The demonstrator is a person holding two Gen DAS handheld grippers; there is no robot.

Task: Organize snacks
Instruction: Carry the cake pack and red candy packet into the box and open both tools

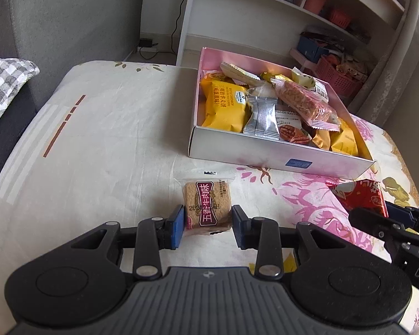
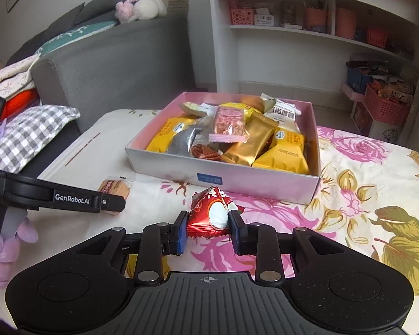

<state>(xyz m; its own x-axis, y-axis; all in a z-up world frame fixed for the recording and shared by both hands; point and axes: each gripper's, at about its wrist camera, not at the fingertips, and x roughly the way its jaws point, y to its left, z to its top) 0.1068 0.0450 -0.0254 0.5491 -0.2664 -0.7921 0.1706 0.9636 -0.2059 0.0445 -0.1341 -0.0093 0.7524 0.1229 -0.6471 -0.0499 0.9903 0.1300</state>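
Note:
A clear-wrapped brown cracker packet [image 1: 206,209] with a maroon label lies on the flowered cloth, and my left gripper [image 1: 208,227] is shut on its sides. The same cracker packet [image 2: 116,188] shows in the right wrist view, partly behind the left gripper [image 2: 109,203]. My right gripper [image 2: 209,231] is shut on a red and white snack packet [image 2: 209,215], held just above the cloth in front of the box. That red packet [image 1: 360,198] and the right gripper [image 1: 377,217] sit at the right edge of the left wrist view. The pink-lined box [image 2: 181,170] holds several wrapped snacks.
The box [image 1: 265,150] stands beyond both grippers on the cloth-covered table [image 1: 97,139]. A grey sofa [image 2: 111,55] with a checked cushion [image 2: 28,136] is to the left. White shelves [image 2: 293,42] and pink baskets [image 2: 385,109] stand behind. A gloved hand [image 2: 2,240] holds the left gripper.

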